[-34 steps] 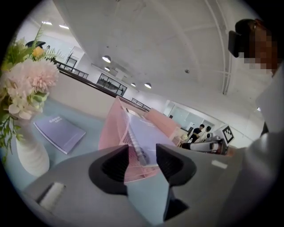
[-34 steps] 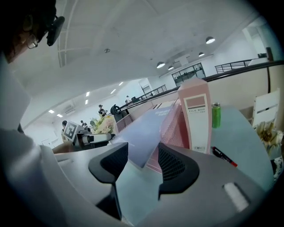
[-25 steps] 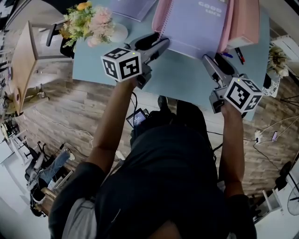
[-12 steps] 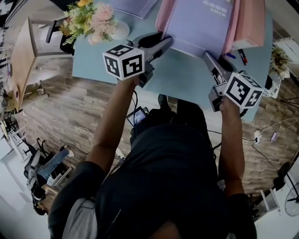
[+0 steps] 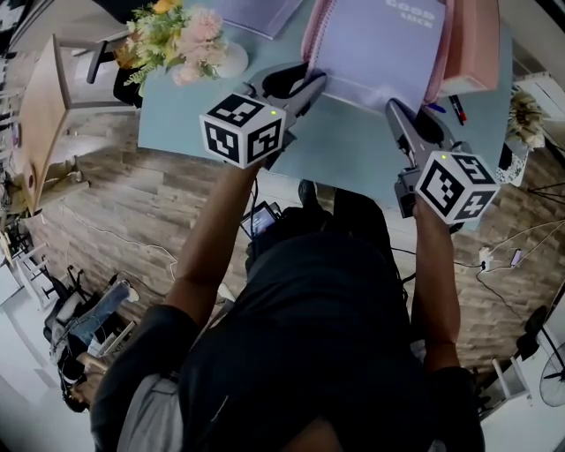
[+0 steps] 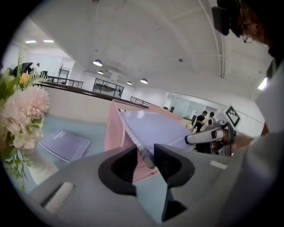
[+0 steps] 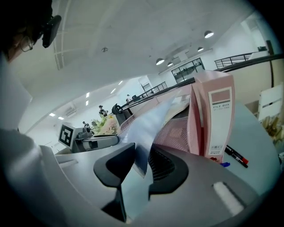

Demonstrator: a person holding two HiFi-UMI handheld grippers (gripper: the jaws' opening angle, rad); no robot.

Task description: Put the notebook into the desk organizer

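A lavender spiral notebook leans with its far end inside the pink mesh desk organizer on the pale blue table. In the head view my left gripper is at the notebook's near left corner and my right gripper at its near right corner. In the left gripper view the spiral binding sits between the jaws of my left gripper. In the right gripper view the cover corner is pinched in my right gripper. Both pairs of jaws have just been closing onto the notebook.
A pink file box stands against the organizer's right side, with pens on the table beside it. A vase of flowers and a second lavender notebook are at the table's left. A wooden chair stands off the left edge.
Both grippers' jaws have narrowed around the notebook's near corners. The notebook has shifted slightly farther into the organizer. The left marker cube has rolled and the right gripper has risen a little.
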